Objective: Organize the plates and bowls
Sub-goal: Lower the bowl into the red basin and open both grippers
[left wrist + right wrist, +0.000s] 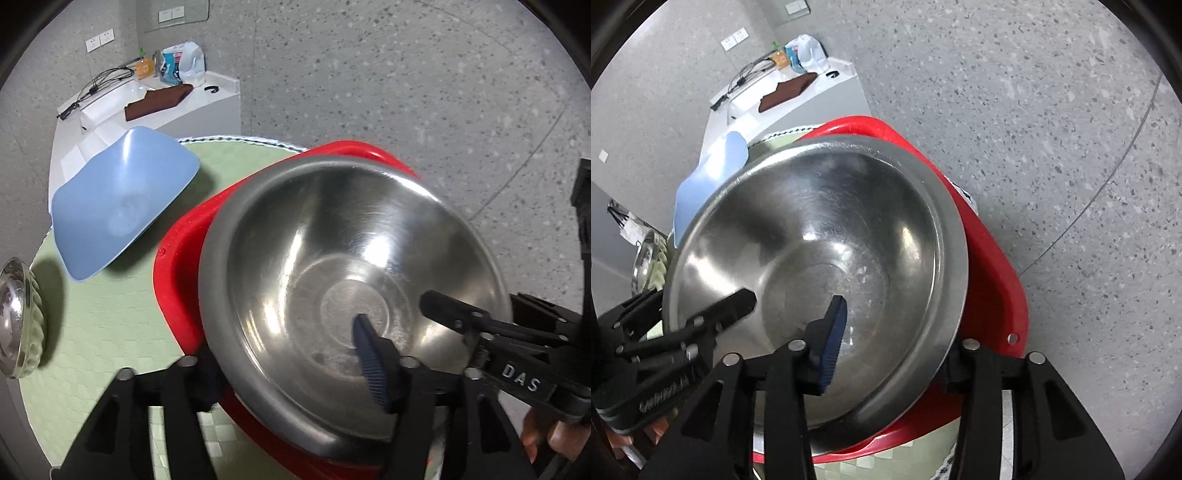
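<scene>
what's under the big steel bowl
A red basin sits directly under the steel bowl, its rim showing around the bowl's edge. The bowl covers the basin's inside, so anything in there is hidden. Below both lies the green tablecloth.

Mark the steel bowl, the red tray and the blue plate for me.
steel bowl (347, 258): left wrist view, inner wall.
red tray (993, 266): right wrist view, bare right rim.
blue plate (122, 199): left wrist view, centre of its face.

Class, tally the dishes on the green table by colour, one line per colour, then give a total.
Steel: 2, the big bowl and the small bowl
Red: 1, the basin
Blue: 1, the plate
Total: 4
</scene>
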`<action>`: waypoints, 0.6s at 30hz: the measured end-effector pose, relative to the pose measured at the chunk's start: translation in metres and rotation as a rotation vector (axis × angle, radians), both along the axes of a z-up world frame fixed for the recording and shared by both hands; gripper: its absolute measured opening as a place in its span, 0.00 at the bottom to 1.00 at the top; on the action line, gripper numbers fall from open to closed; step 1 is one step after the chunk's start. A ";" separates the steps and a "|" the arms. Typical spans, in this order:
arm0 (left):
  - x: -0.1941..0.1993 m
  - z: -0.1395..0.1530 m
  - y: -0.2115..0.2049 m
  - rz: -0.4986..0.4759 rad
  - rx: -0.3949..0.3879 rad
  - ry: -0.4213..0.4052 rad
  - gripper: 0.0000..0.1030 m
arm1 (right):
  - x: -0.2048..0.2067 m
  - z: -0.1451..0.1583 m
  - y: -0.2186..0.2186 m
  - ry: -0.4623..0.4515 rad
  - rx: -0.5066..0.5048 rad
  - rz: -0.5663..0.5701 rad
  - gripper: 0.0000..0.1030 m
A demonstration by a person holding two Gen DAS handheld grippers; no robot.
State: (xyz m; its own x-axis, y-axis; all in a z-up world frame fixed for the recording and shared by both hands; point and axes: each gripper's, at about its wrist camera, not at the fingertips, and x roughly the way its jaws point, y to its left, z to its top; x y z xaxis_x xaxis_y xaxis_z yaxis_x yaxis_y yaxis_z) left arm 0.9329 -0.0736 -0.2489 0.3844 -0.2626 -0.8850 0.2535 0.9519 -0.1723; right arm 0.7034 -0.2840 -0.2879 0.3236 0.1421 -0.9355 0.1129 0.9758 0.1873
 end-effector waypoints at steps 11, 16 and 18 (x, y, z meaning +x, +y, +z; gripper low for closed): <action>-0.041 0.042 0.066 -0.052 -0.147 -0.020 0.79 | -0.033 0.036 0.002 -0.058 -0.060 -0.133 0.58; -0.054 0.071 0.127 -0.079 -0.197 -0.081 0.82 | -0.047 0.071 0.037 -0.136 -0.136 -0.185 0.58; -0.052 0.081 0.159 -0.063 -0.203 -0.109 0.84 | -0.044 0.085 0.061 -0.179 -0.138 -0.182 0.60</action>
